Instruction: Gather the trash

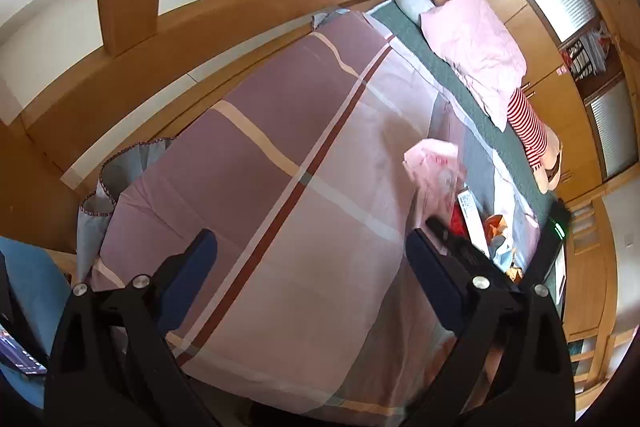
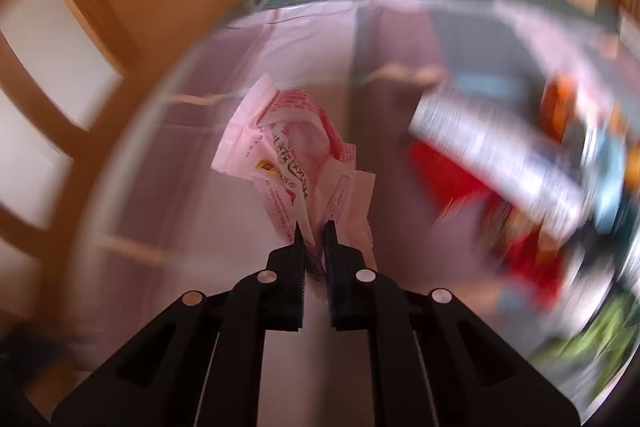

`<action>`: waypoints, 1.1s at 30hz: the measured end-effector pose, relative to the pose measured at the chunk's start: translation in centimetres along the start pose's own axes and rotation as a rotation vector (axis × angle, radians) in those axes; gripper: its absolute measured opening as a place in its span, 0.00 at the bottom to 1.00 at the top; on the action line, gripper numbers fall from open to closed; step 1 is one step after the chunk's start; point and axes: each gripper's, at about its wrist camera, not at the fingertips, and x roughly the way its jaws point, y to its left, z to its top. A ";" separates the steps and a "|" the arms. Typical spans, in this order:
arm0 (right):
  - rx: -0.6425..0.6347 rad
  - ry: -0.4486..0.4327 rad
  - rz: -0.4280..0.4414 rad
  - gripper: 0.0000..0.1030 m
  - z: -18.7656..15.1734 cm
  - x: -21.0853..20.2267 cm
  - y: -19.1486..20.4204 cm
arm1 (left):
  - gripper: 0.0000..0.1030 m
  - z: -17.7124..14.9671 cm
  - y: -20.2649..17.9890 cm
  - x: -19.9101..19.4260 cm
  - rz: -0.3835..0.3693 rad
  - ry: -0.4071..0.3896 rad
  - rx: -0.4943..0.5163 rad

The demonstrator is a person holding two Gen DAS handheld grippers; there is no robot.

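The right gripper has its jaws closed on a crumpled pink plastic bag with red print, lying on the plaid pink-and-mauve bedsheet. The left gripper hangs with jaws wide open, empty. Loose wrappers and a white box sit beside the bag. Best to lift the bag gently and have the left pinch its rim open.

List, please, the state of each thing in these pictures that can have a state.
Right gripper: shut on the pink plastic bag.
Pink plastic bag: crumpled, pinched at one edge.
Left gripper: open, holding nothing.
Trash pile: loose on the bedspread, not yet collected.
Bedspread: spread flat.
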 end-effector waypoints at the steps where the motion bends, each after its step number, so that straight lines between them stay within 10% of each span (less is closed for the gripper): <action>1: 0.018 0.051 0.064 0.10 -1.3 -0.2 0.1 | 0.92 -0.1 0.0 0.1 -0.002 0.003 -0.003; 5: 0.016 0.188 0.153 0.55 -5.3 -0.1 0.3 | 0.92 -0.3 0.0 0.3 0.009 0.015 -0.003; 8: 0.011 0.056 0.107 0.55 -5.0 -3.1 -0.7 | 0.92 -0.7 0.2 0.7 0.011 0.039 -0.012; 11: 0.012 -0.167 -0.126 0.55 -3.0 -7.5 -3.6 | 0.92 -1.0 0.4 1.3 0.008 0.067 -0.020; 14: 0.058 -0.209 -0.315 0.55 -1.5 -8.5 -7.4 | 0.92 -1.1 0.6 1.8 0.002 0.096 -0.030; 17: 0.162 -0.130 -0.206 0.49 -1.2 -7.0 -10.1 | 0.92 -1.2 0.6 1.9 -0.007 0.105 -0.041; 21: 0.154 -0.049 -0.279 0.45 -0.8 -4.5 -10.2 | 0.93 -1.4 0.4 2.1 -0.007 0.111 -0.045; 23: 0.144 -0.038 -0.238 0.21 -1.1 -3.6 -9.7 | 0.93 -1.5 0.4 2.3 -0.005 0.120 -0.043; 26: 0.097 -0.069 -0.201 0.19 -1.1 -3.8 -8.5 | 0.93 -1.5 0.7 2.4 -0.004 0.128 -0.057; 33: -0.004 0.107 0.182 0.19 -3.6 -3.1 -4.2 | 0.93 -1.1 1.7 2.0 -0.014 0.115 -0.097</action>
